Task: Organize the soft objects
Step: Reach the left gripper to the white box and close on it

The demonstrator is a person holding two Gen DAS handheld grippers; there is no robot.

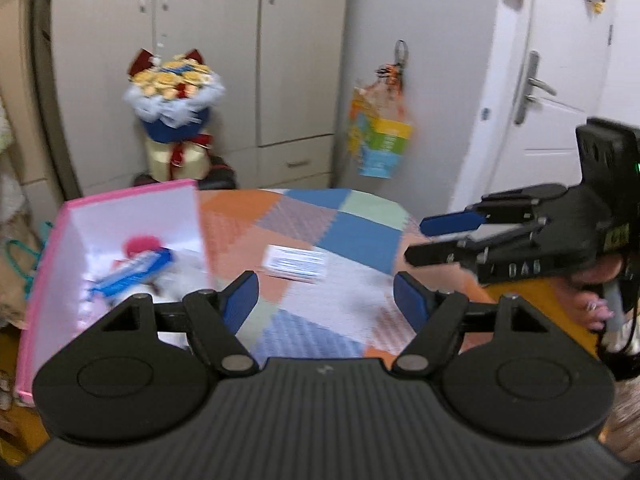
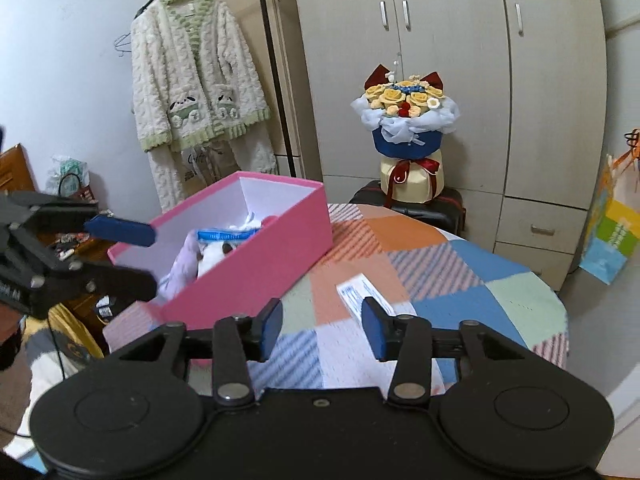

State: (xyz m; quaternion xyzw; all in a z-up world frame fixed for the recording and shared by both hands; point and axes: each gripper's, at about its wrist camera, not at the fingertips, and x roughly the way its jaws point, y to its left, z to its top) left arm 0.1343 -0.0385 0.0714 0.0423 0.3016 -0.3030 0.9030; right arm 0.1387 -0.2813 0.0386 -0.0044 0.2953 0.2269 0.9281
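A pink box (image 2: 256, 264) with a white inside stands on the left of the patchwork table (image 2: 480, 280); it also shows in the left wrist view (image 1: 52, 264). Soft items lie in it: a blue-and-white packet (image 2: 226, 235), white plush (image 2: 212, 258) and something red (image 1: 140, 245). A white-and-blue tissue packet (image 1: 295, 263) lies on the table and shows in the right wrist view (image 2: 356, 292) just beyond the right gripper. My left gripper (image 1: 326, 300) is open and empty above the table. My right gripper (image 2: 322, 326) is open and empty.
A flower bouquet (image 2: 406, 128) stands on a dark case behind the table, in front of grey wardrobes (image 2: 440, 60). A fleece robe (image 2: 196, 80) hangs at back left. A colourful bag (image 1: 378, 136) hangs by the white door (image 1: 560, 80).
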